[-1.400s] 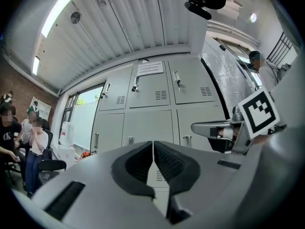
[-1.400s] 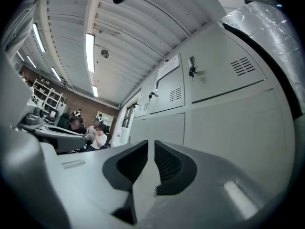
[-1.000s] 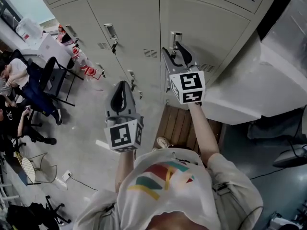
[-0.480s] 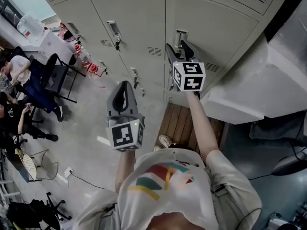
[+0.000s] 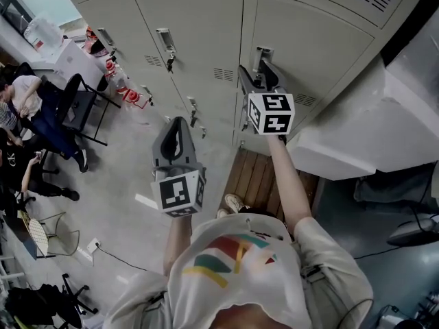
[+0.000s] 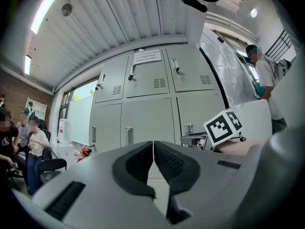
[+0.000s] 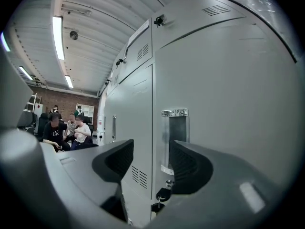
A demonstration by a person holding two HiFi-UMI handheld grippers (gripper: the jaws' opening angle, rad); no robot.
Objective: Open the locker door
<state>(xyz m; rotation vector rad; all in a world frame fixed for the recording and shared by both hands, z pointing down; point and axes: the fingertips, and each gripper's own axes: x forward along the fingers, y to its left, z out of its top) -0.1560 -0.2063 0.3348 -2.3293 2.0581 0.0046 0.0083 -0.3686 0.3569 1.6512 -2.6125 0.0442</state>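
The grey locker door [image 5: 309,46] at the right of the bank stands closed. Its metal handle recess [image 5: 262,53] sits by the door's left edge. My right gripper [image 5: 255,69] is open wide just in front of that handle, with nothing between the jaws. In the right gripper view the handle recess [image 7: 175,137] shows between the open right gripper [image 7: 152,159], and a key [image 7: 162,194] hangs in the lock below it. My left gripper [image 5: 175,122] is shut on nothing and held lower, away from the lockers. Its closed tips [image 6: 153,144] point at the lower lockers.
More closed lockers [image 5: 195,33] run to the left. A slatted wooden bench [image 5: 257,177] lies under my right arm. A bulky white covered object [image 5: 370,129] stands close on the right. People sit on chairs [image 5: 27,108] at the far left, and red-and-white bags [image 5: 120,91] lean on the lockers.
My right gripper has moved up to the locker handle and its jaws have spread wider. The left gripper has hardly moved and stays shut.
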